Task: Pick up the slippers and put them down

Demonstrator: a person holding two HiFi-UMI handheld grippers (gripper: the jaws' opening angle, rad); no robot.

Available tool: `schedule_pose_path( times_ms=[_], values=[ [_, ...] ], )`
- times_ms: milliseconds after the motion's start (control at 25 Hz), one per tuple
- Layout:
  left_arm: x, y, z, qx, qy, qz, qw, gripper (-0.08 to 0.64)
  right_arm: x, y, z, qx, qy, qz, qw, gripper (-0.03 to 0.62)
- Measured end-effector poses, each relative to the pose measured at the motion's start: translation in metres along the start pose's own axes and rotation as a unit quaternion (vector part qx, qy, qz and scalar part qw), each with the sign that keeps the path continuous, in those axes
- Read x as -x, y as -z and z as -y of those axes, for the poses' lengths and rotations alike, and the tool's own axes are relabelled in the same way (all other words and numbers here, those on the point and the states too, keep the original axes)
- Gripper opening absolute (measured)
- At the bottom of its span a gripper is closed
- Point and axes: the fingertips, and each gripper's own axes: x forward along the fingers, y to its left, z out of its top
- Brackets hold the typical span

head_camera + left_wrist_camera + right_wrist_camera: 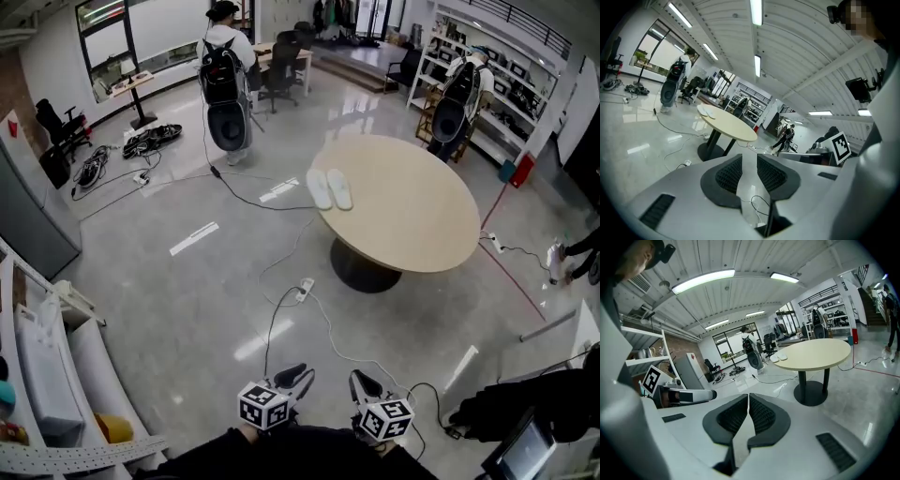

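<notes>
A round table (412, 220) stands well apart from both grippers. Two white slippers (329, 188) lie side by side at its far-left edge. Left gripper (302, 375): jaws slightly apart, nothing between them. Right gripper (359, 380): jaws closed together, empty.

Distant slippers (329, 188) tiny; bystander (583, 251) half off-frame

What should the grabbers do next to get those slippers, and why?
Probably carry both toward the table first. The slippers lie side by side near its far edge, well beyond the left gripper and right gripper, and neither holds anything.
</notes>
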Motion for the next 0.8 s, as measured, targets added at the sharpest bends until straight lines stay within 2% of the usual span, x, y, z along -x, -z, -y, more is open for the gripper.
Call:
schedule_pose_path(
  times_ms=[80,280,480,800],
  values=[
    [-0.003,-0.004,-0.017,0.013,-0.001,-0.009,0.9999,0.104,-0.013,-0.005,-0.003,0.002,0.003,-0.008,1.0,0.021],
    [-0.013,-0.011,-0.039,0.03,0.003,-0.021,0.9993,0.107,-0.039,-0.006,-0.002,0.0,0.005,-0.026,1.0,0.021],
    [-0.037,-0.029,-0.057,0.037,-0.009,-0.022,0.999,0.107,-0.076,-0.017,0.013,-0.01,-0.019,-0.033,0.999,0.021],
    [-0.095,-0.105,-0.083,0.019,-0.078,0.019,0.9966,0.107,-0.137,-0.1,0.076,-0.003,-0.08,0.002,0.997,0.021]
  ],
)
